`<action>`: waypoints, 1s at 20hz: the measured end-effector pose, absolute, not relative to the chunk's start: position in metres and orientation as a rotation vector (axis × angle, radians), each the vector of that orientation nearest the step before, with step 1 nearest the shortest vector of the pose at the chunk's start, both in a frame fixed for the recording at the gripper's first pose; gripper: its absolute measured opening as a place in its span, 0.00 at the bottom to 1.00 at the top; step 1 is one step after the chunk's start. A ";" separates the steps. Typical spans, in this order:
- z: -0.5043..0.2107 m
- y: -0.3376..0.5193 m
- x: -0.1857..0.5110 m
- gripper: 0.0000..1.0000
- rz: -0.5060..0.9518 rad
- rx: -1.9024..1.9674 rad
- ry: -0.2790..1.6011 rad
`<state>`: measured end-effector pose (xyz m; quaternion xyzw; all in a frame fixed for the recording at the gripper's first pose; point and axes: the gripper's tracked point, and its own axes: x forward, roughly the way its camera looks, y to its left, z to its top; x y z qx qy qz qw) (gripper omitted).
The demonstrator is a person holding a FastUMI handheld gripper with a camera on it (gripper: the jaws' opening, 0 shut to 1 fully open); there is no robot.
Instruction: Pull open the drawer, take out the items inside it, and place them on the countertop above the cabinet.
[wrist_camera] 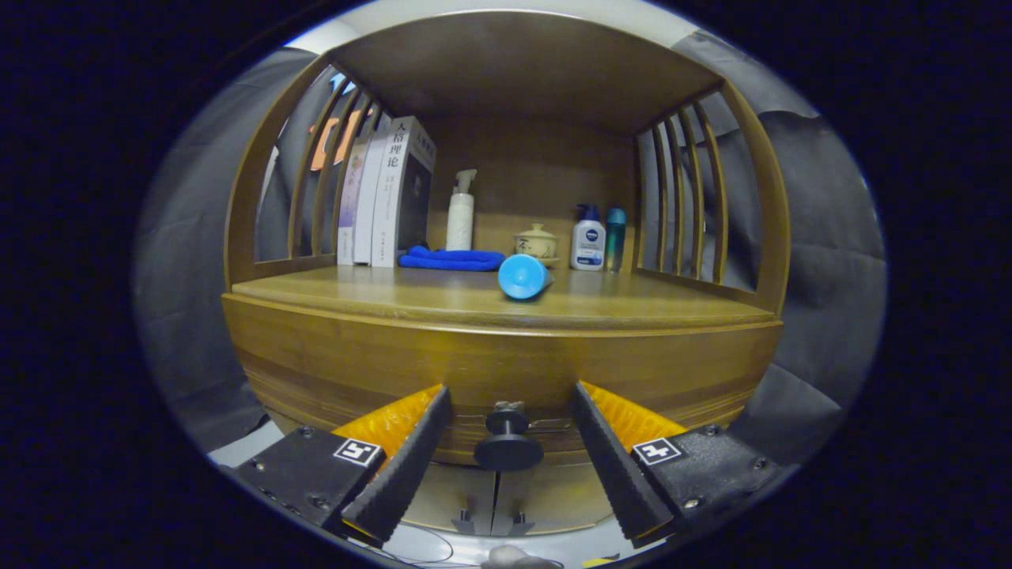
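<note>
A wooden cabinet with a closed drawer front [498,367] stands right in front of me. Its round dark knob [507,442] sits between my two fingers, apart from both. My gripper [510,419] is open, one finger on each side of the knob. Above the drawer lies the wooden countertop [379,296]. A blue cup-like object [523,276] lies on its side near the countertop's front edge. The drawer's inside is hidden.
At the back of the countertop stand three books [387,194], a folded blue cloth [451,258], a white pump bottle [460,213], a small lidded ceramic jar [536,241], a lotion bottle [588,239] and a teal bottle [616,233]. Slatted wooden sides [688,197] enclose the shelf. Two lower cabinet doors [490,498] sit below the drawer.
</note>
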<state>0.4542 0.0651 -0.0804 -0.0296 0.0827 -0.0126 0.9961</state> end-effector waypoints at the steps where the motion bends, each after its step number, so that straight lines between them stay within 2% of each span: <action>1: -0.081 0.066 0.456 1.00 -0.024 -0.054 0.168; 12: -0.058 0.060 0.434 1.00 0.006 -0.058 0.170; 20: -0.024 0.037 0.295 1.00 -0.002 0.017 0.102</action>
